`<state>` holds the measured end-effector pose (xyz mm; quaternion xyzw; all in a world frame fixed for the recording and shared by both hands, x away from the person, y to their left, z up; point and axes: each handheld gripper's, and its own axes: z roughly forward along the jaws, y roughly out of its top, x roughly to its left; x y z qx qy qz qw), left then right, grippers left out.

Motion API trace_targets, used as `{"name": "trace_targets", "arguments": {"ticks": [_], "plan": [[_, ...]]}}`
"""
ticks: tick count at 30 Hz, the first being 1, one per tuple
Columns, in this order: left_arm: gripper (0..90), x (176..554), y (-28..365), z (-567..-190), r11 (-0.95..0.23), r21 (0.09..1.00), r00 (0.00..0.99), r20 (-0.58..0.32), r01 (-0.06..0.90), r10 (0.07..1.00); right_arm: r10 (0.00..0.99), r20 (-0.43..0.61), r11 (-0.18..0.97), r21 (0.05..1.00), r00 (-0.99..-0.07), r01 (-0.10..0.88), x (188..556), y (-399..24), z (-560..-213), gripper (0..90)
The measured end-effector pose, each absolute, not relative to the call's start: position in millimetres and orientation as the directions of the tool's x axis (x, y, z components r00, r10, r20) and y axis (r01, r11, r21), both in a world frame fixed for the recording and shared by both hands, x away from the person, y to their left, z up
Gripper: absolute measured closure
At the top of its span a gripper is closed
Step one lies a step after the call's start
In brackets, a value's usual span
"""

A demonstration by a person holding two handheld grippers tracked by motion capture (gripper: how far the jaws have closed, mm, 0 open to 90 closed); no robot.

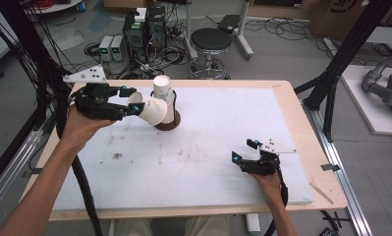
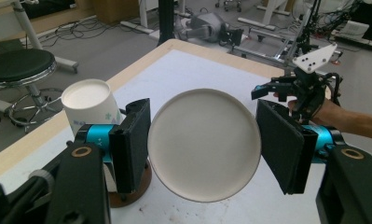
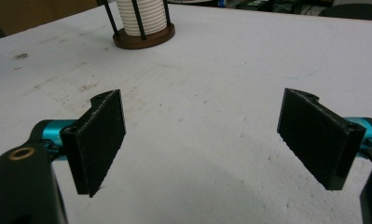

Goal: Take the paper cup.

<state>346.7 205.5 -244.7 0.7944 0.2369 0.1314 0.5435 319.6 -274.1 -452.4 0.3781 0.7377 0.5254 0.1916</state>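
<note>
My left gripper is shut on a white paper cup that it holds on its side, above the table. In the left gripper view the cup's round bottom faces the camera and both pads press on its sides. The cup's mouth points at a stack of white paper cups standing in a wire holder with a round brown base. Whether the held cup touches the stack I cannot tell. My right gripper rests low at the table's front right, open, with nothing between its pads.
A white board covers the wooden table. The cup holder stands far ahead of the right gripper. Beyond the table's far edge are a black stool, computer boxes and loose cables on the floor.
</note>
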Motion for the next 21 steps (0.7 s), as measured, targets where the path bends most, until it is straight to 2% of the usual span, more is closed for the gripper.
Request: {"name": "trace_targets", "arguments": {"ticks": [13, 21], "plan": [[37.4, 328.7, 220.6, -287.5, -0.238, 0.949, 0.878, -0.072, 0.206, 0.474, 0.759, 0.115, 0.165, 0.918, -0.64, 0.36, 319.3, -273.6, -452.4, 15.5], [37.4, 319.5, 226.1, -309.2, -0.227, 0.961, 0.9, -0.044, 0.156, 0.434, 0.76, 0.107, 0.17, 0.92, -0.642, 0.354, 319.2, -273.3, -452.4, 15.5]]}}
